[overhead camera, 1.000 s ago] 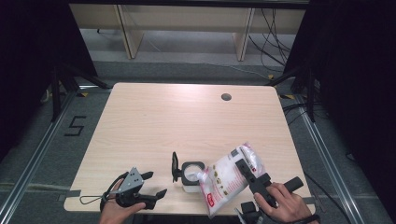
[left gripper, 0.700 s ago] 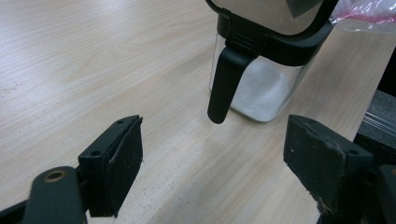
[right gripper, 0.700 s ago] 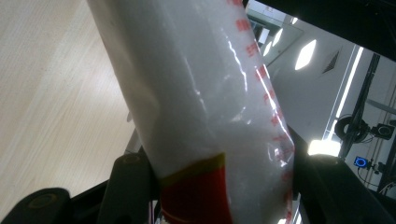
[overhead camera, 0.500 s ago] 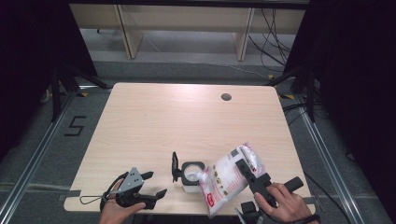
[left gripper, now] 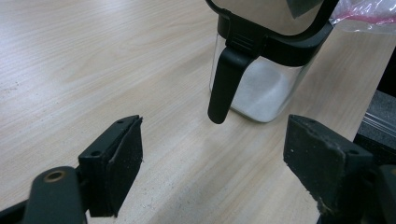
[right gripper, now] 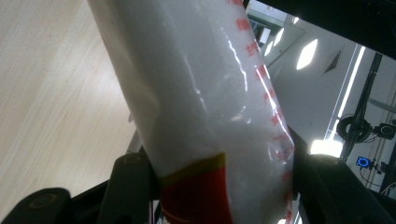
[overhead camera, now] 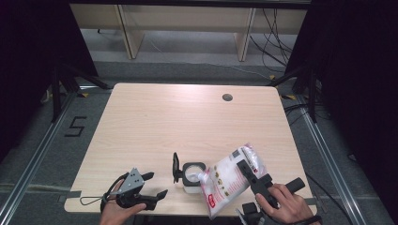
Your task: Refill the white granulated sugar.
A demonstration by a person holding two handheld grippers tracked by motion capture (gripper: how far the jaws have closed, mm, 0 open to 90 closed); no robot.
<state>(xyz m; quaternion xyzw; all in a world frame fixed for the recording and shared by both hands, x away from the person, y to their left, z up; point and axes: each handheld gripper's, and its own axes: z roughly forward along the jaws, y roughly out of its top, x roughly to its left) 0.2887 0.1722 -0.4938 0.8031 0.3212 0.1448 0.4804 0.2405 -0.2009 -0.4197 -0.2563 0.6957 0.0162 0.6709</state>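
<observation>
Nothing shifted since a second ago, pour apparently under way: right claw [overhead camera: 248, 169] clamped on tilted plastic bag [overhead camera: 230, 180] of white granules, mouth over the open glass jar [overhead camera: 192, 175] near the table [overhead camera: 187, 122] front edge; left claw [overhead camera: 152, 187] wide, empty, beside it.

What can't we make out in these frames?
- Bag mouth: high view too small to tell whether anything is pouring into the jar.
- Jar top: cut off by the top edge in the left gripper view.
- Bag print: blurred and partial in the right gripper view.
- Right gripper pads: hidden behind the bag there.
- Left gripper: jaws open, nothing between.
</observation>
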